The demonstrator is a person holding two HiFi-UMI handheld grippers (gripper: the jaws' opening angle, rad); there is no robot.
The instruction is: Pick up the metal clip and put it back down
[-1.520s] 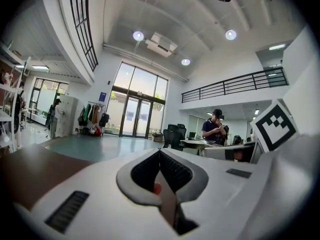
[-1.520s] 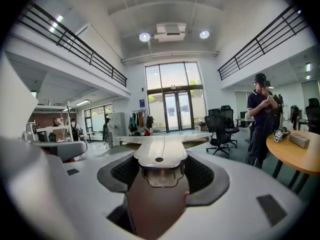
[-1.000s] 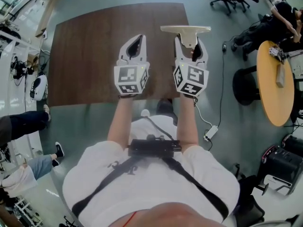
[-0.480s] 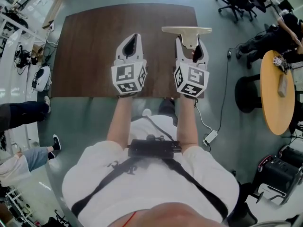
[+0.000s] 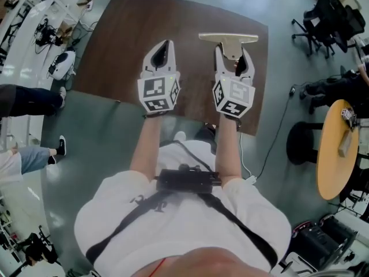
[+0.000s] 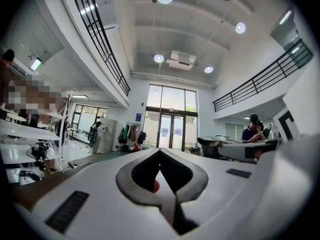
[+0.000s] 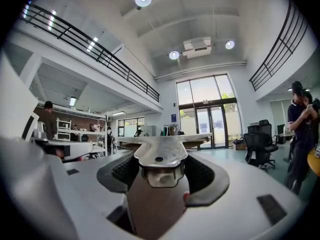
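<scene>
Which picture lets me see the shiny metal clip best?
The right gripper view: the shiny T-shaped metal clip fills the middle, clamped in the right gripper. The head view shows the clip small, from above, its wide bar past the gripper. The left gripper view does not clearly show it.

The person wears a white T-shirt with short sleeves and a small dark print on the chest. Black straps cross it and meet at a flat black box, which a thin cable joins. The left gripper and right gripper have smooth white shells that taper forward. Dark grey ribbed pads line the jaws, and small black slots mark the shells. The left cube and right cube are white with black square markers.
</scene>
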